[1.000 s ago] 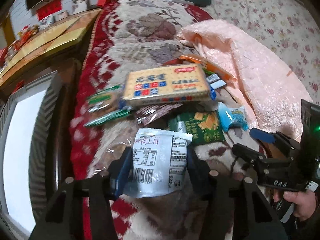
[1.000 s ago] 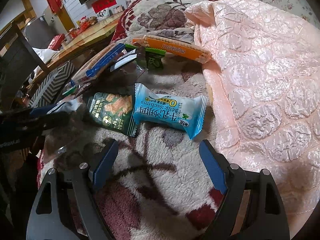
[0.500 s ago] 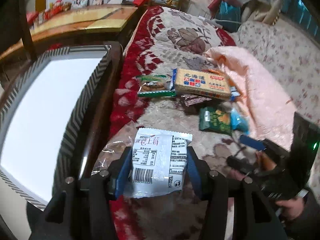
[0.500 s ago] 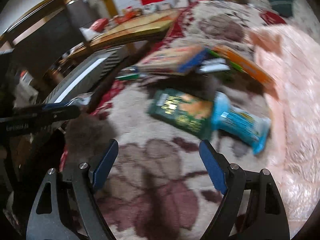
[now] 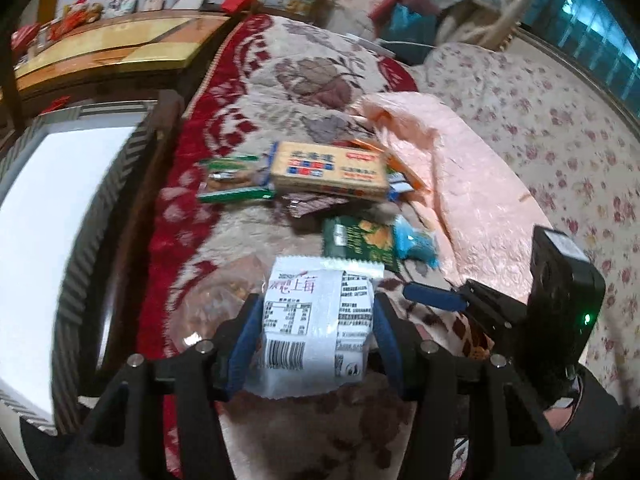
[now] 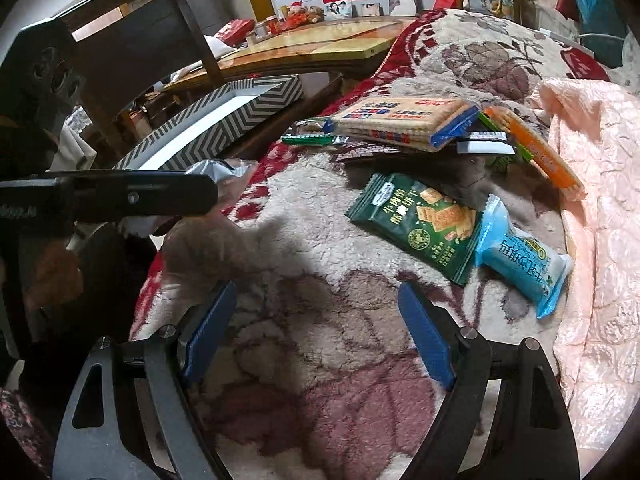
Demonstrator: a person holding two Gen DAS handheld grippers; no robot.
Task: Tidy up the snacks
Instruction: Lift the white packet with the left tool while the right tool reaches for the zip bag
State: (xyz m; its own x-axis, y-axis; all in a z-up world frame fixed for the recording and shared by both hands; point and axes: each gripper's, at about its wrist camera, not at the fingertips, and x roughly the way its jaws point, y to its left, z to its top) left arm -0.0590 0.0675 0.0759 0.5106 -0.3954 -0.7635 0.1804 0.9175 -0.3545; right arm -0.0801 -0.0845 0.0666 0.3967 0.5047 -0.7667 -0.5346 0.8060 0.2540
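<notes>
My left gripper [image 5: 314, 320] is shut on a white snack packet [image 5: 316, 320] and holds it above the fluffy blanket; the left gripper also shows at the left of the right wrist view [image 6: 208, 192]. My right gripper [image 6: 316, 320] is open and empty over the blanket; it shows in the left wrist view [image 5: 436, 296]. A green cracker packet [image 6: 416, 224] and a light-blue packet [image 6: 520, 260] lie ahead to the right. A large yellow cracker pack [image 6: 404, 120] tops a pile with an orange pack [image 6: 536, 148].
A box with a zigzag-patterned rim [image 6: 216, 124] and white inside [image 5: 48, 216] stands left of the bed. A pink quilt [image 6: 600, 200] lies to the right. A wooden table [image 6: 320, 48] stands behind. A clear plastic bag [image 5: 216, 300] lies under the left gripper.
The left gripper has swung back right toward the snack pile, still holding the white packet. The right gripper has pulled back and turned left, so the green and blue packets sit farther right.
</notes>
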